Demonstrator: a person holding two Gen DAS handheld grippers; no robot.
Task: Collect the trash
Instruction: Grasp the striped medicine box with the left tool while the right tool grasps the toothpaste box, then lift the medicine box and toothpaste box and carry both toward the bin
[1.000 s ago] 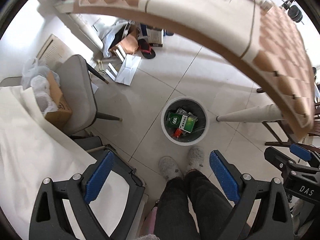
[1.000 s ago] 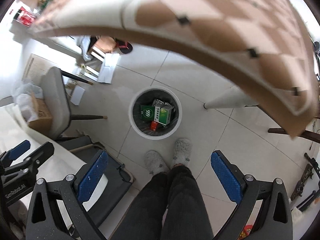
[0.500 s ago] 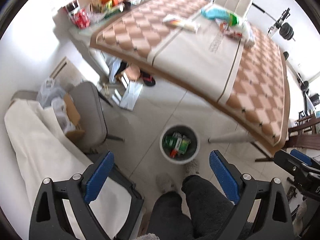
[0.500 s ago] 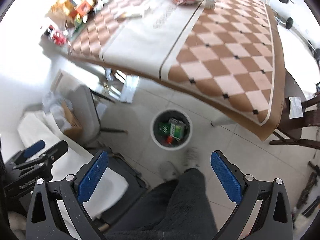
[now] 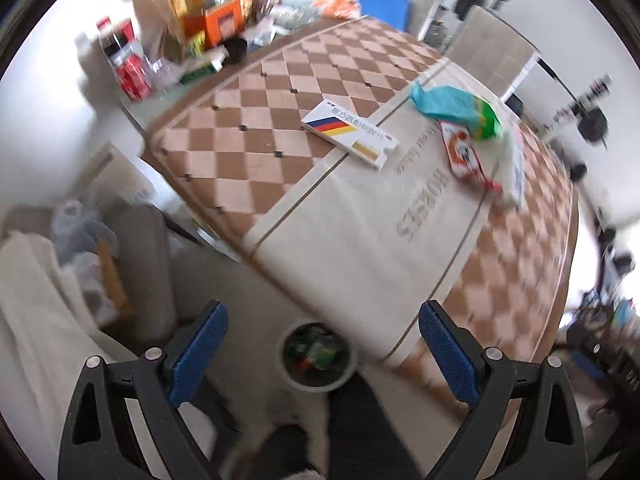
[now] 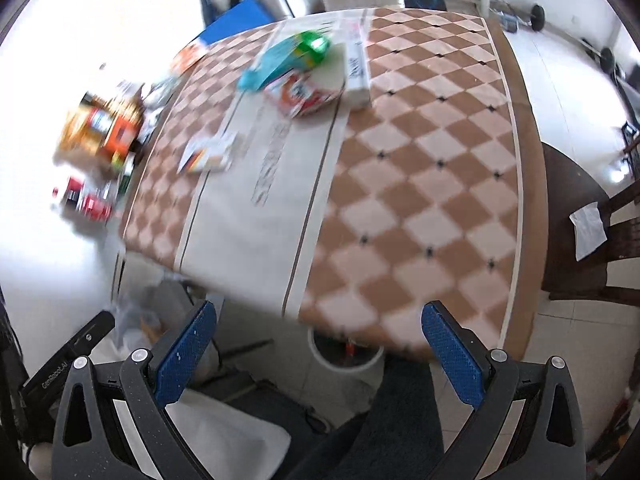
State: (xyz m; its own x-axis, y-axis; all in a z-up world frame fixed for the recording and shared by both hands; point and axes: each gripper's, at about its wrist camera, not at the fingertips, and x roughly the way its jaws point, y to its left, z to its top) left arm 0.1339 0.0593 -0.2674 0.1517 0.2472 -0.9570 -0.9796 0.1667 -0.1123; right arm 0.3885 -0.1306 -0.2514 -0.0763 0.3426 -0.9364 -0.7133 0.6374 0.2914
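A white trash bin [image 5: 316,356] holding green and red packaging stands on the floor under the table edge; in the right wrist view the bin [image 6: 346,356] is half hidden by the tablecloth. On the checkered table lie a white medicine box [image 5: 350,134] [image 6: 208,154], a teal and green bag [image 5: 456,108] [image 6: 288,58], a red and white packet [image 5: 464,154] [image 6: 300,94] and a white tissue pack [image 6: 356,76]. My left gripper [image 5: 320,354] is open and empty above the bin. My right gripper [image 6: 318,356] is open and empty too.
Boxes, cans and snack bags [image 5: 192,28] crowd the table's far left corner. A grey chair [image 5: 144,264] with a cardboard box beside it stands at left. A dark wooden chair [image 6: 588,240] with a tissue on it stands at right. The person's dark trouser legs [image 6: 400,428] are below.
Both grippers have tilted up from the floor and bin toward the tabletop, so the trash on the table fills the views and the bin has slid to the bottom.
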